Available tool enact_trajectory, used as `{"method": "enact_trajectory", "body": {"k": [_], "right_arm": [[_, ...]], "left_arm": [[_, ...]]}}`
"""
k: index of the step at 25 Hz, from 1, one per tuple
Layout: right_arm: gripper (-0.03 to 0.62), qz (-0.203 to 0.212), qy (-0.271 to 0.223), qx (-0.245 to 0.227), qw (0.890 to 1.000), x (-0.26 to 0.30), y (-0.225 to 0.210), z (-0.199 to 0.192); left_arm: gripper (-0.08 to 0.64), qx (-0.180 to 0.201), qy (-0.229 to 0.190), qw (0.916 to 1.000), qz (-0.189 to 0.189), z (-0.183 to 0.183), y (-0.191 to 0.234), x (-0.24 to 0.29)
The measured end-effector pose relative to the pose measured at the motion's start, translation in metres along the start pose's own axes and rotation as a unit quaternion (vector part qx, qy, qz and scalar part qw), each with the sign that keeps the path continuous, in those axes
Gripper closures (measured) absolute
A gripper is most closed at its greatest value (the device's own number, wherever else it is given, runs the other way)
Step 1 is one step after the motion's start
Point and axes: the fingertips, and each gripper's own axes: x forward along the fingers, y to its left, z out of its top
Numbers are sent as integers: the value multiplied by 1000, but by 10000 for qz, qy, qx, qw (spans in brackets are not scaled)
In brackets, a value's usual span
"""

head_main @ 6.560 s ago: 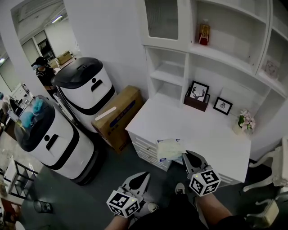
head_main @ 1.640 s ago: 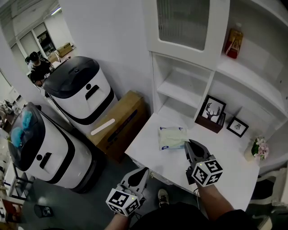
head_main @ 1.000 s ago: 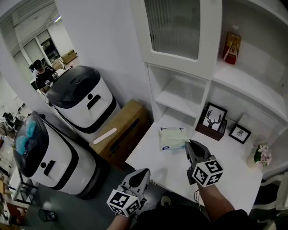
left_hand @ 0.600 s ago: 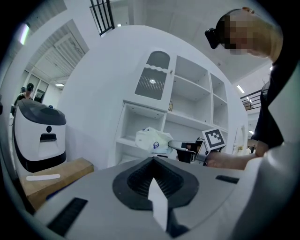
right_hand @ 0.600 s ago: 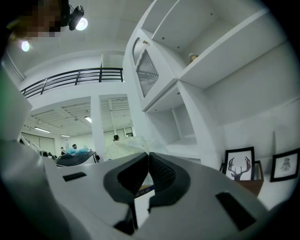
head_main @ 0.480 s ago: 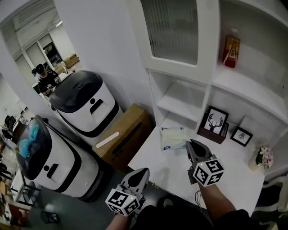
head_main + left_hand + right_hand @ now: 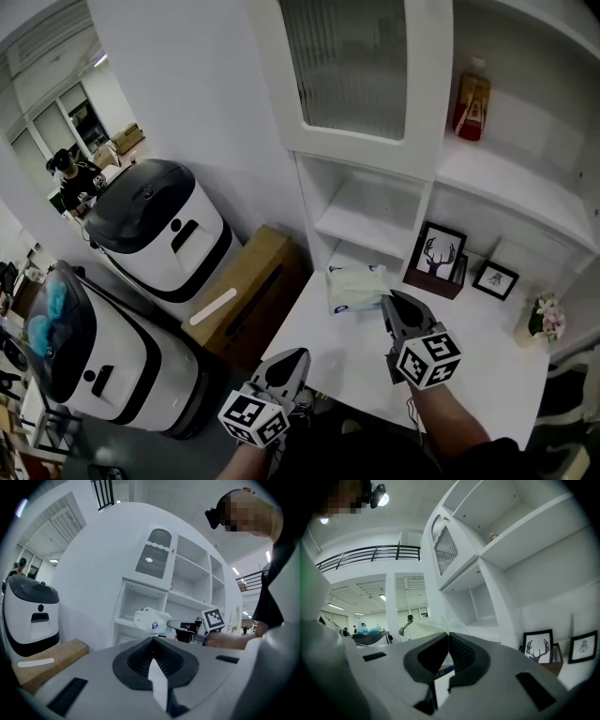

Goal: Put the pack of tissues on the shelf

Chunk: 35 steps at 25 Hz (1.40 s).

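Fingers: right gripper [image 7: 385,301] pinched tissue pack [image 7: 353,287], left gripper [image 7: 294,357] closed, empty | pack mid-frame, apparently short of shelf [image 7: 367,218] | placing remained

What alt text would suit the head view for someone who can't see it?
The right gripper holds a pack of tissues above a white desk, close to open shelves. The left gripper hangs lower, shut and empty, near two white machines.

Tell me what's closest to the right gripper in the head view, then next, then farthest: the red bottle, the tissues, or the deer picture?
1. Tissues: pinched in the right gripper, right at its tips.
2. Deer picture: a little beyond the gripper, to its right.
3. Bottle: high up above the picture, farthest.
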Motion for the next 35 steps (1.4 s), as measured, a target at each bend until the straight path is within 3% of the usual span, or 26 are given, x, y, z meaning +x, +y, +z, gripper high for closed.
{"method": "enact_trajectory", "body": {"k": [13, 35], "right_arm": [[586, -914, -157, 58, 9957, 44, -13, 11], [586, -1900, -329, 40, 9812, 103, -54, 24]], "left_arm": [[555, 46, 266, 9951, -952, 19, 51, 49], [555, 147, 409, 9832, -1771, 40, 100, 110]]}}
